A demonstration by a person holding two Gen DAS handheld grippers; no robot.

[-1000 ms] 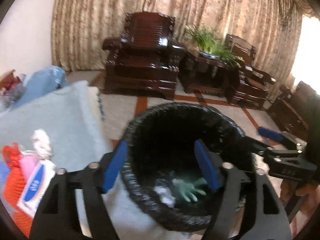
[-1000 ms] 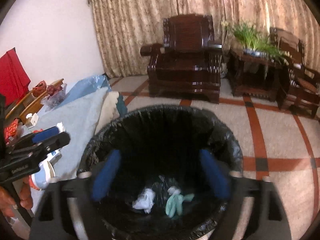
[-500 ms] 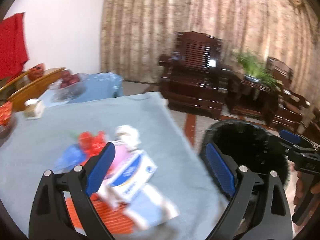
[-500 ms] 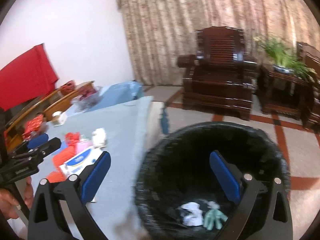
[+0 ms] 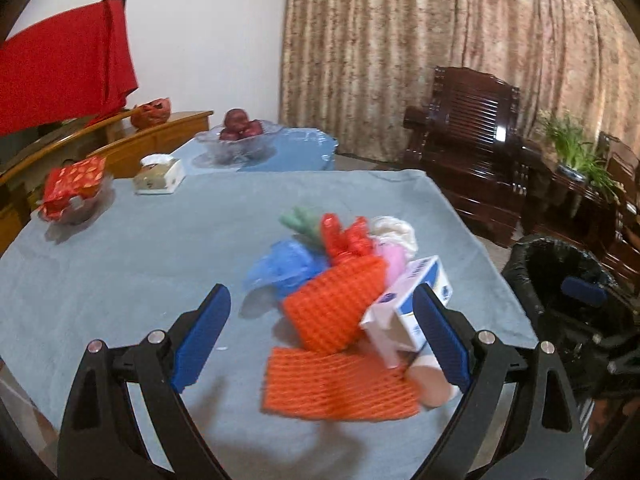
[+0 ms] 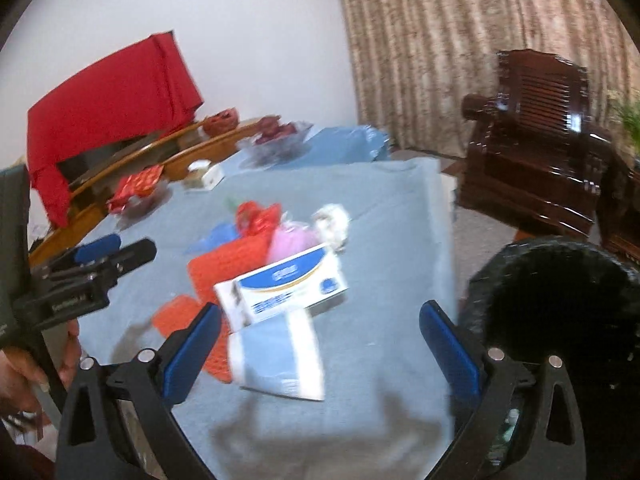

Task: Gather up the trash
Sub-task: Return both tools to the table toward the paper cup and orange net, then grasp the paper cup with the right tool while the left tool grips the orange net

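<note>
A pile of trash lies on the grey-blue tablecloth (image 5: 120, 260): orange foam nets (image 5: 336, 308), a white and blue box (image 5: 416, 304), a blue bag (image 5: 284, 268), a red wrapper (image 5: 344, 236) and a crumpled tissue (image 5: 394, 230). My left gripper (image 5: 320, 336) hangs open just before the pile, nothing between its pads. My right gripper (image 6: 320, 350) is open too, near the box (image 6: 284, 284) and a pale blue packet (image 6: 280, 360). The black-lined bin (image 6: 560, 320) stands off the table's right edge. The left gripper (image 6: 120, 250) also shows in the right wrist view.
At the table's far end stand a glass fruit bowl (image 5: 240, 136), a tissue box (image 5: 160, 174) and a dish with a red packet (image 5: 74, 188). A wooden sideboard under red cloth (image 5: 64, 68) runs along the left. Dark wooden armchairs (image 5: 472, 136) stand behind the bin.
Both views have swung left from above the bin to the table with the trash pile. The bin now sits at the right edge. Both grippers stayed open.
</note>
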